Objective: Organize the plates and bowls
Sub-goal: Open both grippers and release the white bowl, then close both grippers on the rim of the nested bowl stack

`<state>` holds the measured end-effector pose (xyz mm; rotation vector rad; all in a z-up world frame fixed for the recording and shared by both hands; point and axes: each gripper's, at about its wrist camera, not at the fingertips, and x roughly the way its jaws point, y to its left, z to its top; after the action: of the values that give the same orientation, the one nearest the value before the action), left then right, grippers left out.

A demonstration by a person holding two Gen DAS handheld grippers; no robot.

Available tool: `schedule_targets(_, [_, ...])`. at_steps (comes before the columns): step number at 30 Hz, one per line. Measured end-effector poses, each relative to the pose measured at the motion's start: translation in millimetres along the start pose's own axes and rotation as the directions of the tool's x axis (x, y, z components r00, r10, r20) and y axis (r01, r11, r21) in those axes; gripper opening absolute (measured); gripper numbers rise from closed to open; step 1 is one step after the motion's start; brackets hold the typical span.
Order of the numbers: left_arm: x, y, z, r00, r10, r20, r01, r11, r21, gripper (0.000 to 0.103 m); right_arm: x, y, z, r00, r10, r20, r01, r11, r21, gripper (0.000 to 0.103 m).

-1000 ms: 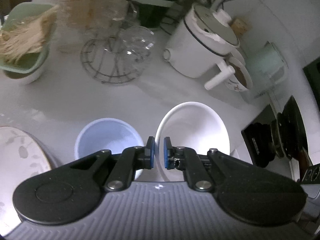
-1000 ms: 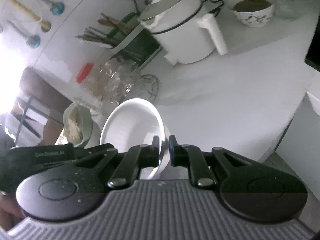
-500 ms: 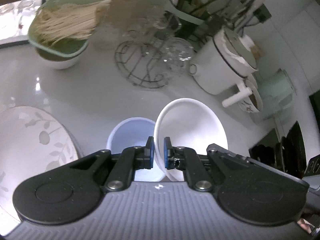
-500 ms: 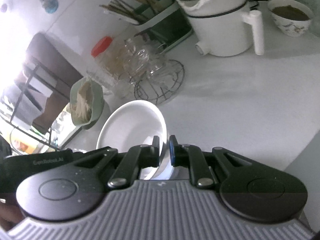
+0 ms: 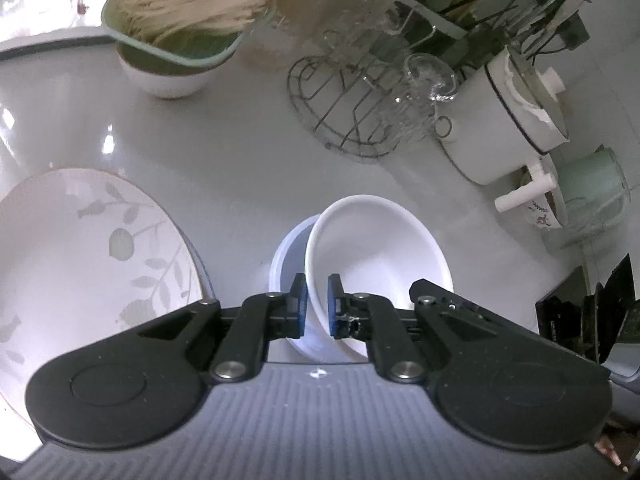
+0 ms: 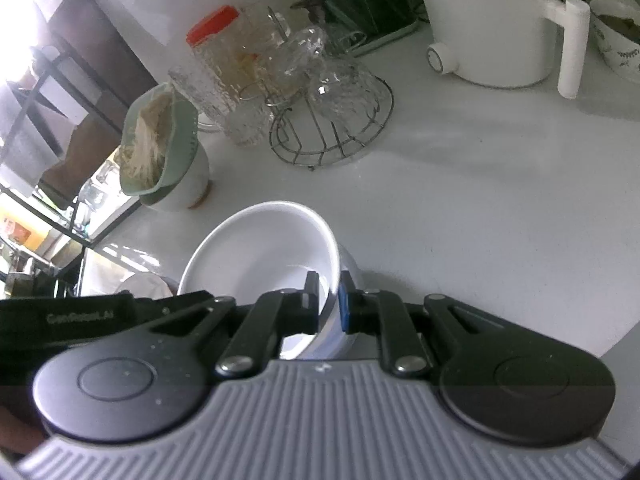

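A wire glass rack (image 5: 352,108), white electric pot (image 5: 508,120) and noodle-filled green bowl (image 5: 180,20) crowd the counter (image 5: 220,152) behind. Left tongs (image 5: 317,304) and right tongs (image 6: 329,304) each pinch the white bowl's (image 5: 380,256) rim (opposite sides), tilting it over the pale blue bowl (image 5: 286,256), beside a leaf-patterned plate (image 5: 88,256).

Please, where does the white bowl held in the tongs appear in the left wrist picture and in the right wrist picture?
Left wrist: the white bowl is at lower centre, its rim between the left tongs.
Right wrist: the same bowl is at lower centre-left, its rim between the right tongs.
Shared landmark: the wire rack behind it.
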<state>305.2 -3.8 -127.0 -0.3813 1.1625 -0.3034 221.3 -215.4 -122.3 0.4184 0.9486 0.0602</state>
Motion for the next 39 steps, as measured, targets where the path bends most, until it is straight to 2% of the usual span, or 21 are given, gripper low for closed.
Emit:
schedule_targets(3, [1, -2, 0, 1.000, 0.013, 0.001, -0.013, 1.000, 0.011, 0.011, 3, -2, -1, 1.000, 0.001, -0.007, -0.001, 1.000, 0.003, 0.014])
schedule_targets(5, [3, -1, 0, 1.000, 0.014, -0.008, -0.014, 1.000, 0.002, 0.017, 3, -2, -1, 1.000, 0.003, -0.010, -0.003, 1.000, -0.004, 0.014])
schedule_targets(7, [4, -1, 1, 0.999, 0.028, -0.018, -0.028, 1.000, -0.004, 0.037, 3, -2, -1, 1.000, 0.004, -0.010, -0.004, 1.000, -0.004, 0.014])
schedule_targets(10, [0, -4, -1, 0.999, 0.037, 0.003, -0.037, 0.999, 0.018, 0.051, 0, -2, 1, 1.000, -0.001, 0.005, 0.001, 1.000, -0.022, 0.018])
schedule_targets(14, [-5, -4, -2, 0.999, 0.045, 0.009, -0.045, 0.999, 0.020, 0.053, -5, -10, 5, 0.999, 0.015, 0.047, -0.014, 1.000, -0.005, 0.044])
schedule_targets(15, [-6, -4, -3, 0.999, 0.049, 0.010, -0.049, 0.998, 0.024, 0.053, -6, -12, 6, 0.998, 0.011, 0.054, -0.011, 1.000, 0.000, 0.048])
schedule_targets(18, [-8, -4, -5, 0.998, 0.056, 0.015, -0.056, 0.998, 0.025, 0.054, 1, -19, 7, 0.999, 0.002, 0.049, -0.003, 1.000, 0.021, 0.049])
schedule_targets(27, [-13, 2, -12, 0.995, 0.093, 0.016, -0.094, 0.996, 0.013, 0.057, 41, -28, -3, 0.997, 0.041, -0.060, -0.035, 0.995, 0.091, 0.047])
schedule_targets(31, [-14, 3, -15, 0.995, 0.104, 0.014, -0.104, 0.995, 0.009, 0.060, 48, -27, -7, 0.997, 0.041, -0.069, -0.034, 0.994, 0.101, 0.036])
schedule_targets(33, [-14, 4, -16, 0.995, 0.104, 0.012, -0.104, 0.995, 0.003, 0.060, 51, -28, -9, 0.996, 0.048, -0.080, -0.039, 0.992, 0.118, 0.023])
schedule_targets(35, [-14, 4, -17, 0.995, 0.103, 0.012, -0.103, 0.995, 0.001, 0.061, 50, -30, -10, 0.995, 0.057, -0.080, -0.046, 0.990, 0.132, 0.018])
schedule_targets(39, [-13, 1, -17, 0.996, 0.091, 0.011, -0.091, 0.996, 0.007, 0.061, 44, -32, -9, 0.997, 0.040, -0.065, -0.031, 0.991, 0.132, 0.015])
